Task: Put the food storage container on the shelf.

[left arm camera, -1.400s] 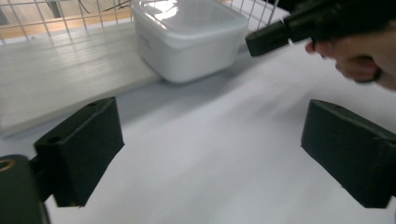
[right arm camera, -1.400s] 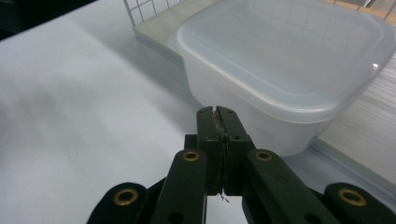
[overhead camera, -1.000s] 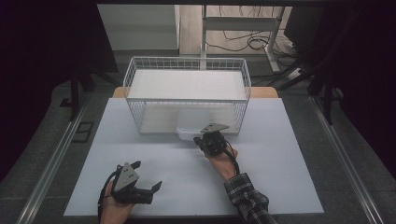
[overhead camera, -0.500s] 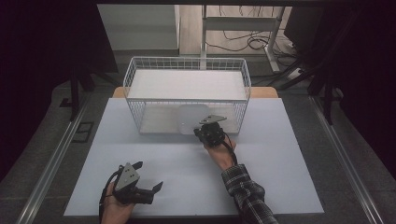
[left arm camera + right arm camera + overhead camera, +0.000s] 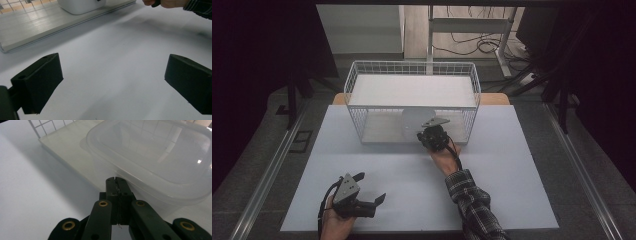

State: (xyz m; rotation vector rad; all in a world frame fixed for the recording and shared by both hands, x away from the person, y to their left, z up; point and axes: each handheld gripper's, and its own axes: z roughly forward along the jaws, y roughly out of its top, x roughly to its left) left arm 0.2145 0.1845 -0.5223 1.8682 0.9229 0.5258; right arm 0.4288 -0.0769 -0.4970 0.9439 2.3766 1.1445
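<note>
At the white table, my right gripper presses a clear plastic container into the open front of a white wire basket, which lies so that its mouth faces me. The container, a shallow translucent tub with rounded corners, sits tilted on the basket's pale floor panel, its rim toward me; from the right gripper view its near edge lies just past my jaw tips. Those jaws are pressed flat together with nothing visible between them, and the tips stand right at the tub's rim; whether they pinch a sliver of that rim I cannot tell, though it looks more like a push than a grip.

My left gripper rests low at the table's near edge, well apart from the basket, its jaws spread wide over bare tabletop with nothing in them. From the left gripper view, the tub's white base stands on the floor panel, with my right hand just beside it.

By my reading, the job is nearly finished: the tub is already inside the basket's frame, past the front edge of the panel. What seems left is to nudge it deeper so it settles flat, then to draw my right gripper out clear of the wire. The left has no part to play unless the basket slides.
</note>
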